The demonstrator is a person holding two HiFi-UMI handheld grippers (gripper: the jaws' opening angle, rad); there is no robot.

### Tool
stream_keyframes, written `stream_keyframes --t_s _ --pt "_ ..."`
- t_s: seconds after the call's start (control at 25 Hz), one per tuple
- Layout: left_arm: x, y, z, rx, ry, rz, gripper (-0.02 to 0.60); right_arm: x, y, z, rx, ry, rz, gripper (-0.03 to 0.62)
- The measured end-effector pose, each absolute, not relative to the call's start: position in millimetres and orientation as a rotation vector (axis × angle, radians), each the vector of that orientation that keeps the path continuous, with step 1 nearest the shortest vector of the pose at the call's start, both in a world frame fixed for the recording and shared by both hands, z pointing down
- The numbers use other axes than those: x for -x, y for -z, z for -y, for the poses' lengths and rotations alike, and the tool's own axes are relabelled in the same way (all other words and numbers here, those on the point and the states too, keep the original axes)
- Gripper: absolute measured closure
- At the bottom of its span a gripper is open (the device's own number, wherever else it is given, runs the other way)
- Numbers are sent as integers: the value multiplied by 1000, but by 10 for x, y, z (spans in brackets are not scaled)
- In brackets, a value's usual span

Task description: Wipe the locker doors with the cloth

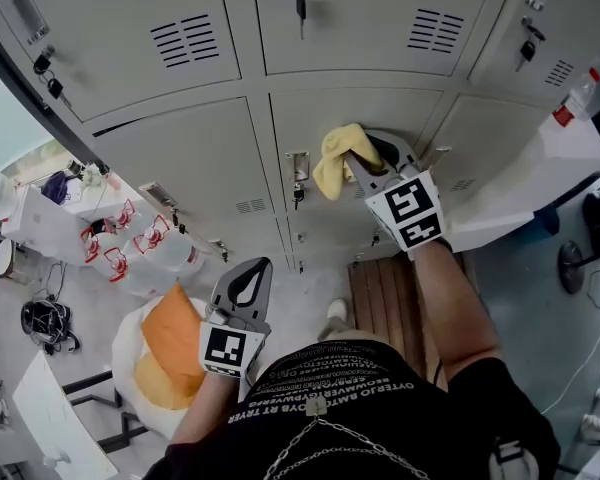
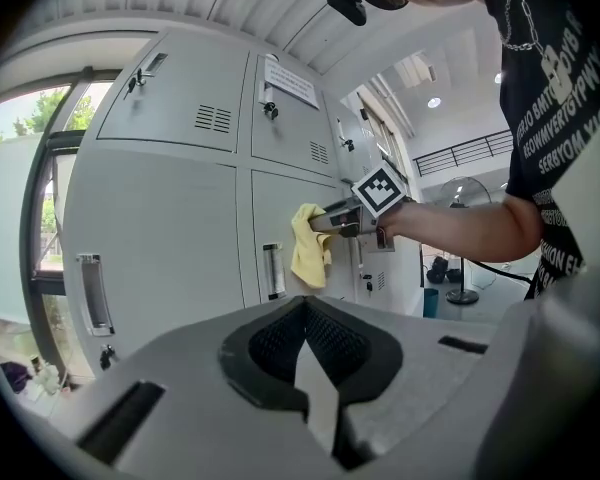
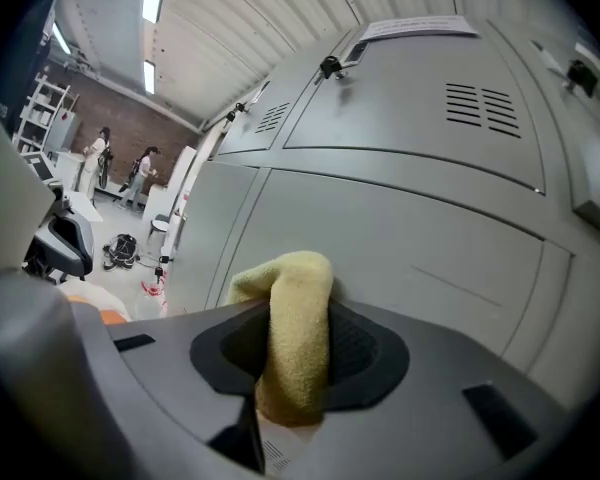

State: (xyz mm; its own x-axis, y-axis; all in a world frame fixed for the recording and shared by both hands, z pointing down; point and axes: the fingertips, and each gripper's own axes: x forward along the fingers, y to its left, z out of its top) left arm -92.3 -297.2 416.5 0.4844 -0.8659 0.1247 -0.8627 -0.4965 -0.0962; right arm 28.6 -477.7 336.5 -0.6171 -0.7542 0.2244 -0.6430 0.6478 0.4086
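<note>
A yellow cloth (image 1: pixel 337 158) is pinched in my right gripper (image 1: pixel 368 163), which holds it up against a grey locker door (image 1: pixel 355 118) in the middle row; the cloth hangs left of the jaws. In the right gripper view the cloth (image 3: pixel 293 338) fills the gap between the shut jaws, close to the door (image 3: pixel 400 248). My left gripper (image 1: pixel 248 286) hangs lower, away from the lockers, jaws together with nothing in them. From the left gripper view I see the cloth (image 2: pixel 310 246) and the right gripper (image 2: pixel 342 220) ahead at the door.
Grey lockers (image 1: pixel 170 43) with handles and keys (image 1: pixel 301 8) fill the wall. An open locker door (image 1: pixel 525 178) juts out at right. A wooden bench (image 1: pixel 385 303) stands below. Bags (image 1: pixel 145 248) and an orange-white sack (image 1: pixel 165 353) lie at left. A fan (image 1: pixel 585 258) stands at right.
</note>
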Motion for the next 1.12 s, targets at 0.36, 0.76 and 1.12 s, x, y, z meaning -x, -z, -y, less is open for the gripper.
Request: stream_keyframes --t_s 0.36,0.76,1.12 --pt "953 -4087 3006 2673 228 -1570 575 -835 -3339 4890 -1236 365 2454 479" --pt "1035 -4105 2980 2644 286 -1583 575 -1380 -3355 4975 -1392 282 2411 479" --pt "1028 -4156 2988 2656 283 -1586 575 -1575 -3296 4822 -1440 251 2426 476"
